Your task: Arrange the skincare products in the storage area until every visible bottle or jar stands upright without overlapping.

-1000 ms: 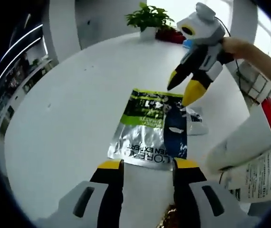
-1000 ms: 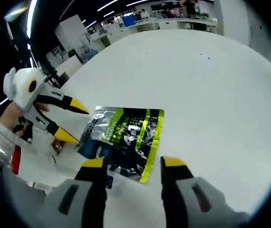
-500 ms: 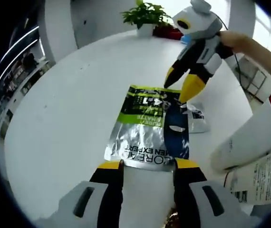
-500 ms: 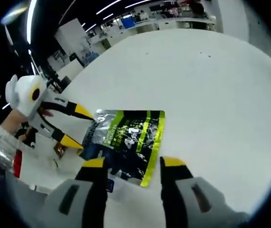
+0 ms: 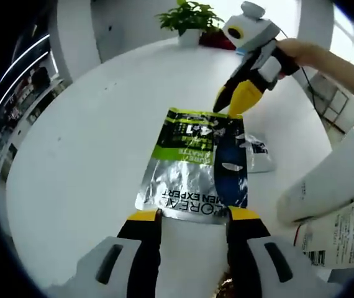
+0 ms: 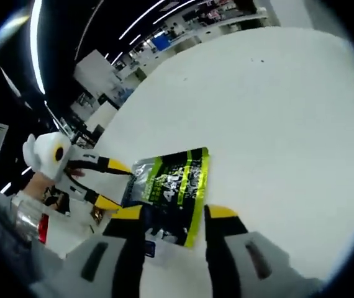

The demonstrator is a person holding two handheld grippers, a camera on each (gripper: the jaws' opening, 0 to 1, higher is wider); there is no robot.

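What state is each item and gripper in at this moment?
Silver and green sachet: lying flat on the white table, one gripper at each end.
Small clear packet: lying flat, partly under the sachet.
White bottle: tilted at the view's right edge.
Left gripper: open, tips at the sachet's near edge.
Right gripper: open, tips over the sachet's green end.
Potted plant: upright at the table's far edge.

The silver sachet (image 5: 192, 166) reads "L'OREAL" and "MEN EXPERT"; other print is illegible.

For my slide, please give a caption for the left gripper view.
Both tools open at opposite ends of a flat silver-green sachet on the white table.
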